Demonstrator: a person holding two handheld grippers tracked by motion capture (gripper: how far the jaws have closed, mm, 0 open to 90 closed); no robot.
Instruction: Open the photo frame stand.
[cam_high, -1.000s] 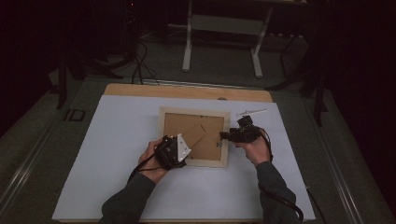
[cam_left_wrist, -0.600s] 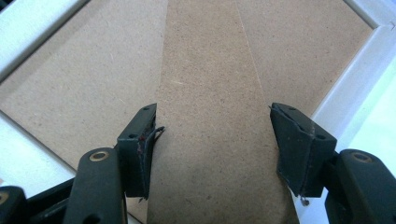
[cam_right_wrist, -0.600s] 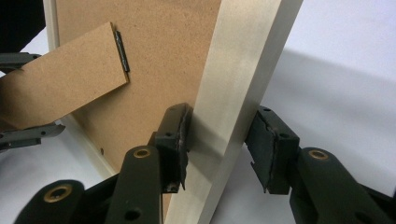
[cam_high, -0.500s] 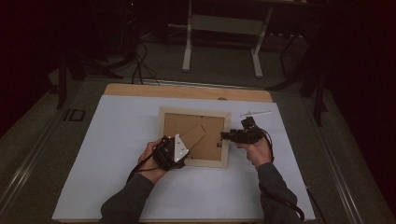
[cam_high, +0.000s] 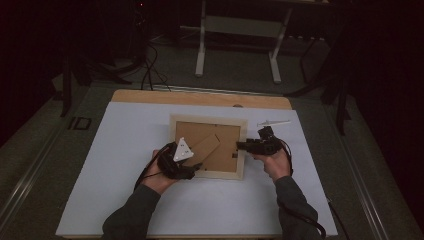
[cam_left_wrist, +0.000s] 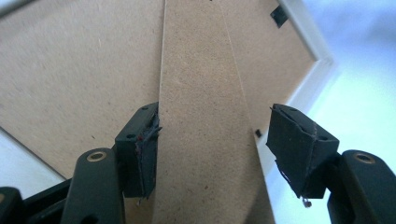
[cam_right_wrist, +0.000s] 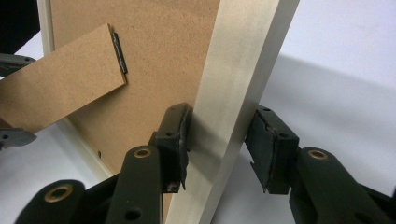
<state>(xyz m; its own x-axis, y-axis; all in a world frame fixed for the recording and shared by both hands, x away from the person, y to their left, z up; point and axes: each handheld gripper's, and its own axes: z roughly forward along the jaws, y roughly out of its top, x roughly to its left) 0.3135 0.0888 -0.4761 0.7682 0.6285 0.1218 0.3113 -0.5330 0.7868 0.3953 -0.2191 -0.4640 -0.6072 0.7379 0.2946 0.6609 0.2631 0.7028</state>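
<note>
With the picture frame (cam_high: 208, 146) lying face-down mid-bench, close the wide left claw (cam_left_wrist: 219, 140) squarely on the stand flap (cam_left_wrist: 201, 116) between its jaws, while the right claw (cam_right_wrist: 219, 144), clamping the frame's rail, holds steady.

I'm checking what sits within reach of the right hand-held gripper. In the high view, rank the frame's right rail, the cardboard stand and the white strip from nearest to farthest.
From the right hand-held gripper:
1. Right rail, between its jaws.
2. Cardboard stand, left, on the frame's back.
3. White strip, beyond it on the table.
</note>
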